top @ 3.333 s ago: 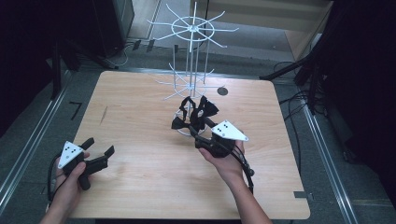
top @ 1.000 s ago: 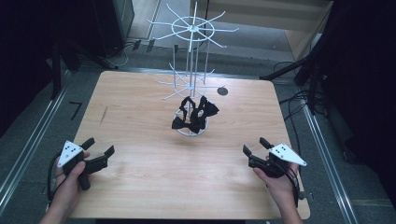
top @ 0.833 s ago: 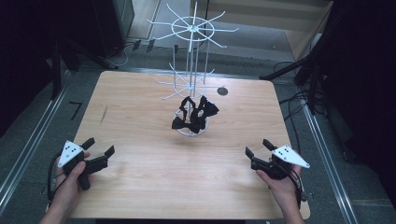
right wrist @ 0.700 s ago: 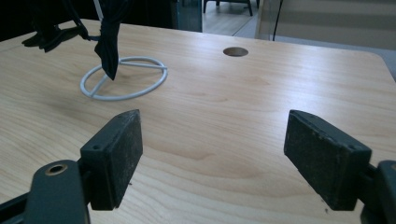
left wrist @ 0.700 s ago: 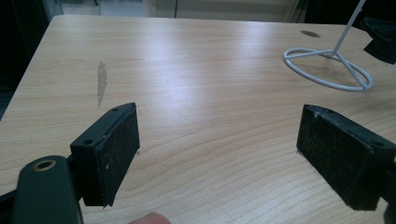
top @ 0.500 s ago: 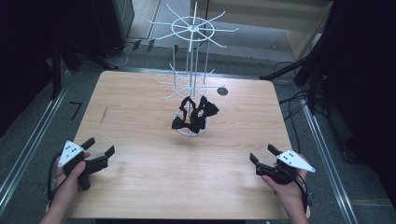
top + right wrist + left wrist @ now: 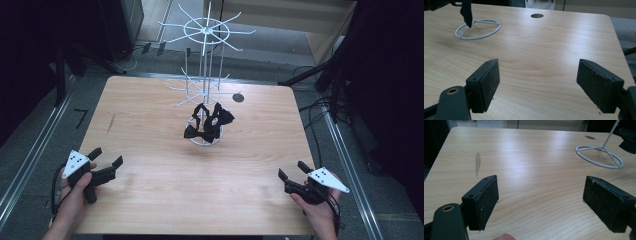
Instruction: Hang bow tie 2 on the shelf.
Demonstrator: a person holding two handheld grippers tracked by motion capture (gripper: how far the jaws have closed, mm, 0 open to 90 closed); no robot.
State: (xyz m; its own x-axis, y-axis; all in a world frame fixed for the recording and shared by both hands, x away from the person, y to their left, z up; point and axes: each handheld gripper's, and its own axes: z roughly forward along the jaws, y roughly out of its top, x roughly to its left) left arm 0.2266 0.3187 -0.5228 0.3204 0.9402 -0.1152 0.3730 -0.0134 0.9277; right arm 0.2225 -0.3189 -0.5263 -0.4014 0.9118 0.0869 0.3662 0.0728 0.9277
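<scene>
Light wood table with dark floor all around, and a white wire display rack standing near the far middle. Black bow ties hang low on the rack, right above its ring-shaped base, pretty much dead centre of the table and well apart from both hands.

Left gripper sits over the near left corner, jaws spread wide with nothing but bare wood between them. Right gripper is over the near right corner, jaws wide too and empty; they've just been opening up that last bit. From the right gripper view you can see a round hole in the tabletop, beyond the rack's base.
</scene>
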